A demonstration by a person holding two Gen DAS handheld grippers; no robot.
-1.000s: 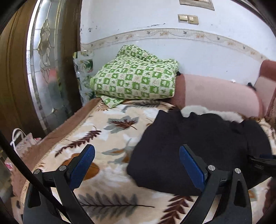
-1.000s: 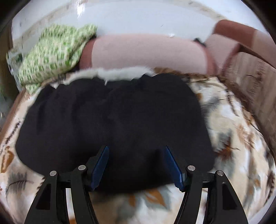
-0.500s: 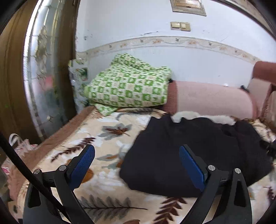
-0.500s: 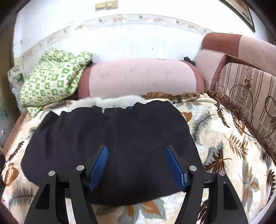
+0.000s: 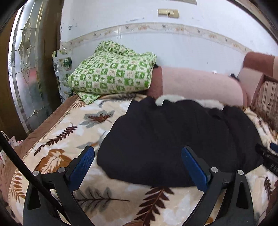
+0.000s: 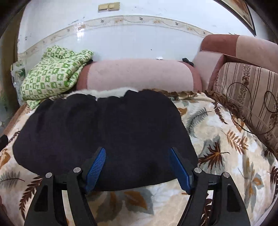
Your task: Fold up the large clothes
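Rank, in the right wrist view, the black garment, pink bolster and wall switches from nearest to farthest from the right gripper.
1. Black garment: right at the right gripper, on the blanket.
2. Pink bolster: behind the garment, against the wall.
3. Wall switches: high on the wall.

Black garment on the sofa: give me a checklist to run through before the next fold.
1. Left gripper open and holding nothing: ok.
2. Right gripper open and holding nothing: ok.
3. Black garment lies on the leaf-print blanket, near edge in front of both pairs of fingers: ok.
4. Garment flat and smooth: not ok, its top surface shows ripples and its outline is rounded.
5. Green checked cloth apart from the garment: ok.
6. How many layers are already folded: cannot tell.
7. White fur trim tucked in: not ok, it shows at the far edge.
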